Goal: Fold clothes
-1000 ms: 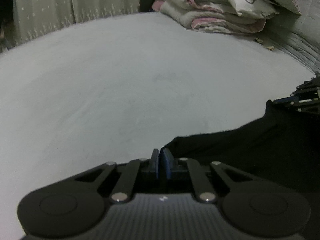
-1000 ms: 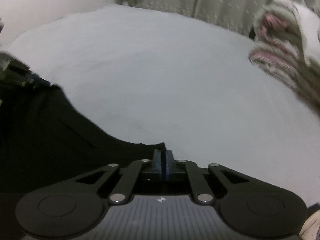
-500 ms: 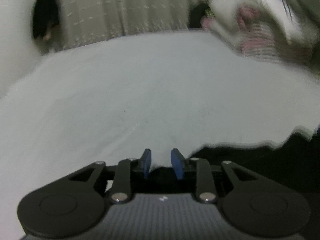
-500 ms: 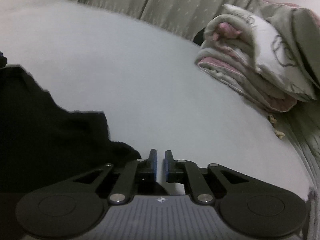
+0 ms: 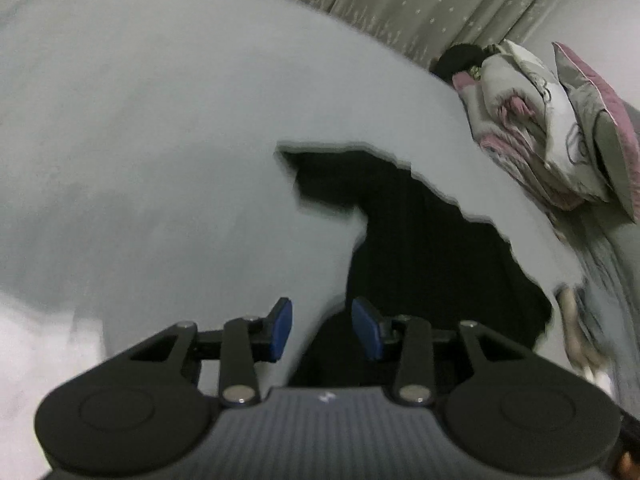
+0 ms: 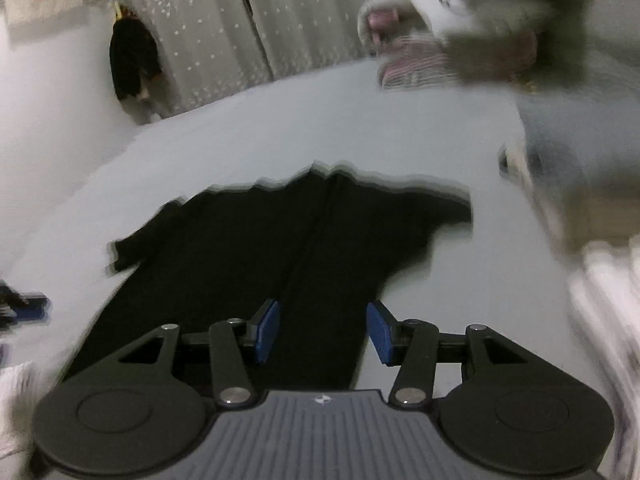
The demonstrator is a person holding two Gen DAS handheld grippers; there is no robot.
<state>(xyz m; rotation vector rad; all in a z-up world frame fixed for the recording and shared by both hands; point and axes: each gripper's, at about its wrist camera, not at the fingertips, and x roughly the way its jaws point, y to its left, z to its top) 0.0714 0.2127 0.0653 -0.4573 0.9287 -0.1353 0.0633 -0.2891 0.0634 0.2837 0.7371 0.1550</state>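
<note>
A black short-sleeved T-shirt (image 6: pixel 304 248) lies spread flat on the pale grey bed sheet (image 6: pixel 280 136), both sleeves out and a crease down its middle. My right gripper (image 6: pixel 323 334) hovers open above the shirt's lower body, nothing between its blue pads. In the left wrist view the same shirt (image 5: pixel 420 248) stretches away to the right, one sleeve (image 5: pixel 316 176) pointing left. My left gripper (image 5: pixel 322 330) is open over the shirt's left edge, its fingers empty. The left gripper (image 6: pixel 24 308) shows blurred at the right wrist view's left border.
A stack of folded grey and pink bedding (image 5: pixel 552 136) sits at the bed's far right, blurred in the right wrist view as bedding (image 6: pixel 460 36). Patterned curtains (image 6: pixel 248 24) hang behind the bed, with a dark object (image 6: pixel 132 64) hanging beside them. Bare sheet (image 5: pixel 140 140) spreads left of the shirt.
Both grippers were shut on the shirt's edge a second ago; they have opened, let go and pulled back and up. The shirt now lies flat.
</note>
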